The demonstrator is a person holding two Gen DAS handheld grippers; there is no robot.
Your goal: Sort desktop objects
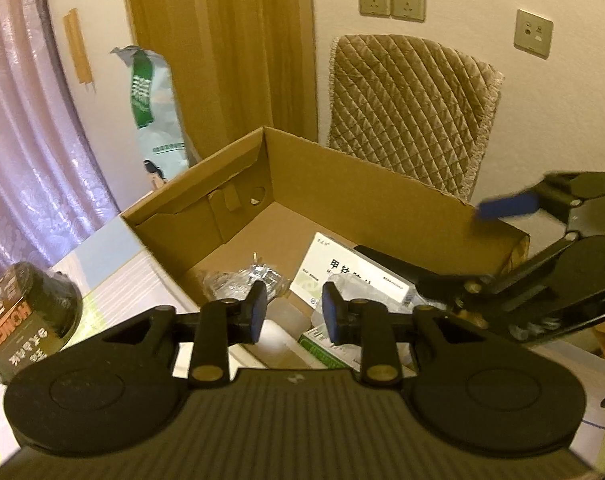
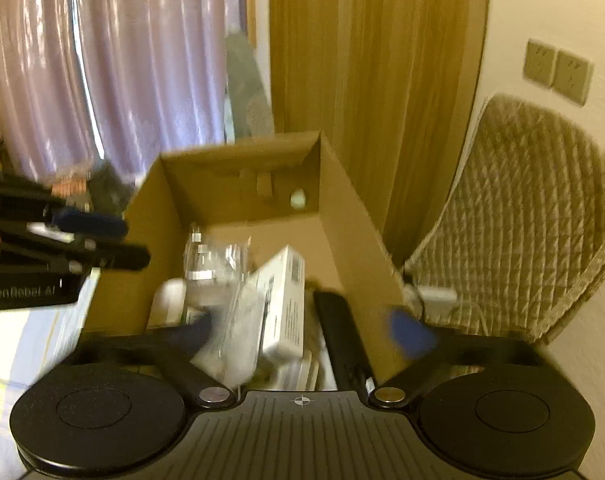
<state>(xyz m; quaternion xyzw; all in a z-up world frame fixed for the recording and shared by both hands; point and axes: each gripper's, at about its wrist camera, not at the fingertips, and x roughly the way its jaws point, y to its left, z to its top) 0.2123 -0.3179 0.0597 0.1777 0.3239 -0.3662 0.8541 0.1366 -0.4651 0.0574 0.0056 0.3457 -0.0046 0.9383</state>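
An open cardboard box (image 1: pixel 382 196) (image 2: pixel 358 248) stands on the table. It holds a white medicine box (image 1: pixel 350 276) (image 2: pixel 286 300), a crinkled clear plastic bag (image 1: pixel 246 284) (image 2: pixel 218 264), a flat black item (image 1: pixel 386 260) (image 2: pixel 342 344) and a green-and-white carton (image 1: pixel 322 350). My left gripper (image 1: pixel 294 312) (image 2: pixel 114 238) hovers open over the box's near side, with nothing between its pads. My right gripper (image 2: pixel 304 332) (image 1: pixel 458 246) is wide open above the box's right wall, one finger inside by the bag, the other outside. The right wrist view is blurred.
A dark round tub (image 1: pixel 26 320) with orange lettering stands on the table left of the box. Behind the box are a quilted chair back (image 1: pixel 410 116) (image 2: pixel 534 216), a green-and-white bag (image 1: pixel 154 112), a wooden panel (image 1: pixel 222 48) and purple curtains (image 1: pixel 18 140).
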